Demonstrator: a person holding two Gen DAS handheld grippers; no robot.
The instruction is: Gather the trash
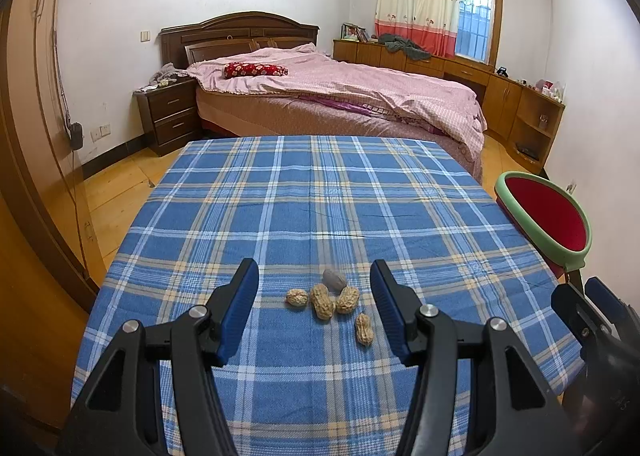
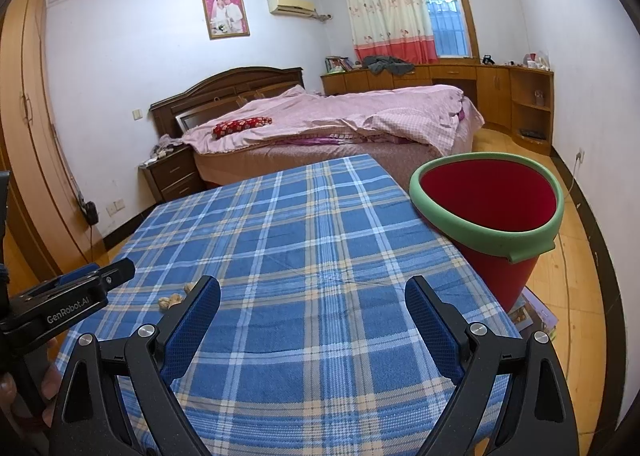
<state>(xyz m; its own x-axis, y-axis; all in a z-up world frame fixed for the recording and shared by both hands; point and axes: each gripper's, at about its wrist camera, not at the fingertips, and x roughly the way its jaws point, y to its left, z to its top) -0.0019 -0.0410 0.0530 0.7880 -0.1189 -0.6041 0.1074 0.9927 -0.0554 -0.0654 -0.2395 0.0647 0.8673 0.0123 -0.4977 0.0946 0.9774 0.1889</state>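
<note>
Several peanut shells [image 1: 322, 301] and a small grey scrap [image 1: 334, 280] lie on the blue plaid tablecloth [image 1: 312, 196], between and just beyond the fingers of my open, empty left gripper [image 1: 314, 314]. A red bin with a green rim [image 1: 546, 216] stands off the table's right edge. My right gripper [image 2: 312, 320] is open and empty above the near cloth, with the bin [image 2: 488, 200] to its front right. Some shells [image 2: 172, 301] show partly behind its left finger. The left gripper [image 2: 80, 288] shows at the left.
A bed with a pink cover [image 1: 340, 92] stands beyond the table's far edge. A dark nightstand [image 1: 168, 116] is at left, wooden cabinets [image 1: 512, 104] along the right wall. Books or papers [image 2: 536, 316] lie under the bin.
</note>
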